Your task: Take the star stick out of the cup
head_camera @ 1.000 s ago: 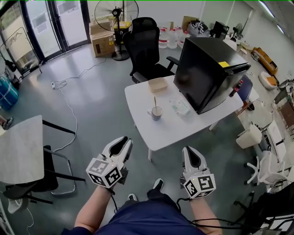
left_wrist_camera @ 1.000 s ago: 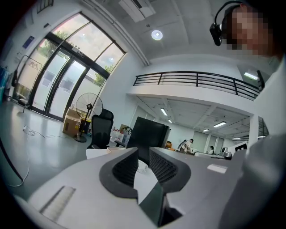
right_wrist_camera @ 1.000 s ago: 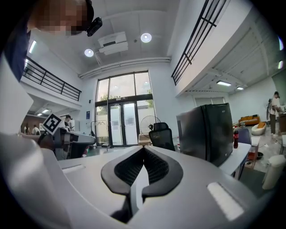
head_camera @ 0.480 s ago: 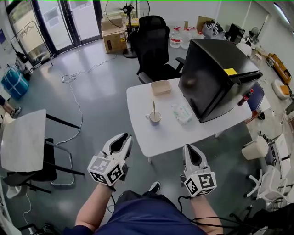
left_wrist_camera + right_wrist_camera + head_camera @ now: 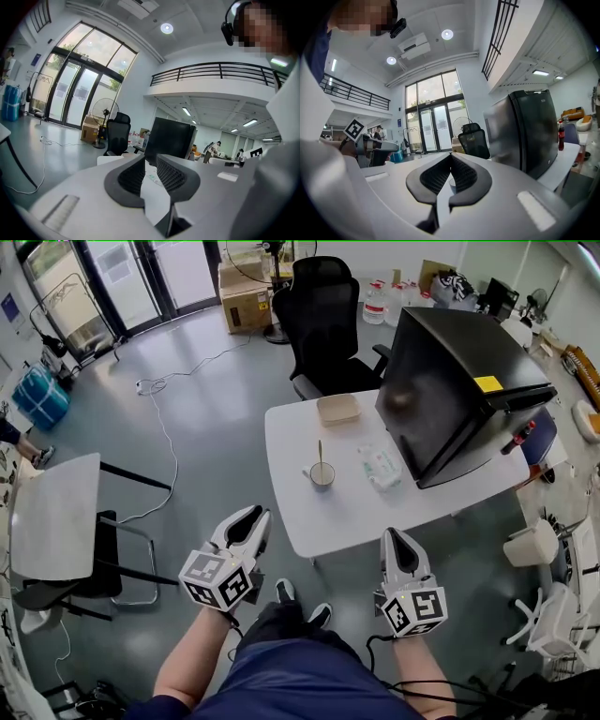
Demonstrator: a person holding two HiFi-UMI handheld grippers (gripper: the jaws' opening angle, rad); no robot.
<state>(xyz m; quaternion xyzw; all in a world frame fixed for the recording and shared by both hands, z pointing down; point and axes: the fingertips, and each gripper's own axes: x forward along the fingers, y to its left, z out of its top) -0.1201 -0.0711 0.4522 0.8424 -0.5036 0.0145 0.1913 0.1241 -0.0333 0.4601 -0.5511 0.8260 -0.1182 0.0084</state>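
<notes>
On tbl, star stick upright in cup.

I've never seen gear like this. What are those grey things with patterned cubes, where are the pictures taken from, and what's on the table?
They are hand-held grippers, one in each of a person's hands. The wide picture comes from a head camera, looking down at the left gripper and right gripper. The other two come from cameras riding on them. The left fingers stand apart, the right fingers meet; neither holds anything. The table carries a cup with the star stick inside, a tray, a packet and a black cabinet.
</notes>
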